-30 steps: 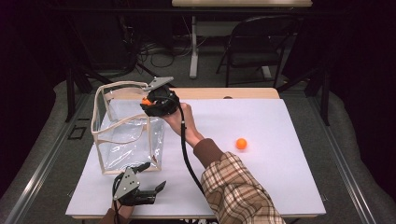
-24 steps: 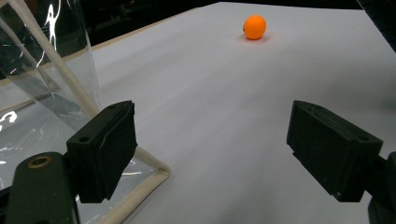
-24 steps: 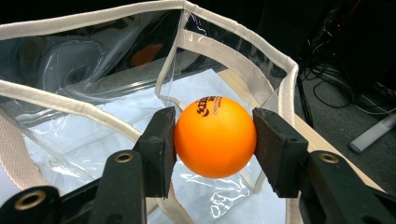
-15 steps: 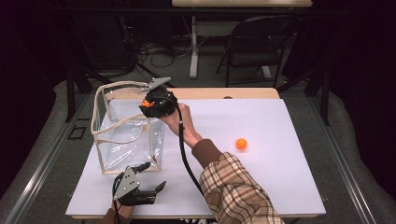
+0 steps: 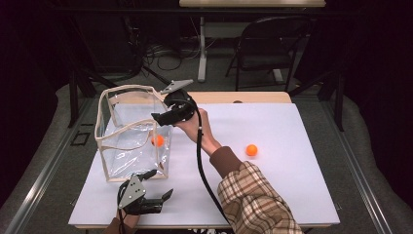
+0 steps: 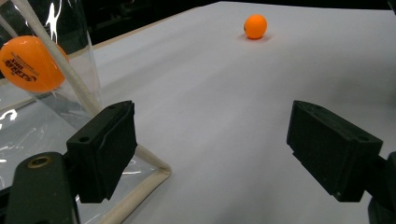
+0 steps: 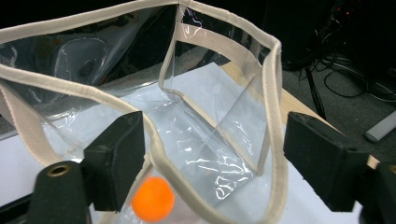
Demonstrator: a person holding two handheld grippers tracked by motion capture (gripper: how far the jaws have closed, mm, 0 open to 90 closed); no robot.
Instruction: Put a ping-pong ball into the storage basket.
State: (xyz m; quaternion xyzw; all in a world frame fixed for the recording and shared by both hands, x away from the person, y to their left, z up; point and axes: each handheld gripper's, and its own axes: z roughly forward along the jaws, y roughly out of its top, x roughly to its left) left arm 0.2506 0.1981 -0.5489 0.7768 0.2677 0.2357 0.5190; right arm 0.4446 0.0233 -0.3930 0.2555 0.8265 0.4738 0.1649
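The orange ball (image 5: 157,140) I have been carrying is inside the clear bag (image 5: 130,141) now, seen low through the near wall in the high view, and in my right gripper view it sits below my jaws, just under the cream-trimmed rim (image 7: 154,154); whether it has reached the bag's floor I cannot tell. My right gripper (image 5: 168,116) hangs over the bag's right-hand rim with its jaws spread wide and nothing between them. The second orange ball (image 5: 251,149) lies loose on the white table (image 5: 292,195), well to the right of the bag and of my right forearm. My left gripper (image 5: 155,197) rests low at the near edge of the table, just in front of the bag's near corner, jaws wide apart and holding nothing; from its own camera that loose ball (image 6: 255,26) lies straight ahead and far off across bare table. A ball has no long axis, so any approach angle will do. I judge that the right gripper is the nearer one: it would swing away from the bag, rightward and toward me, then down onto that ball.
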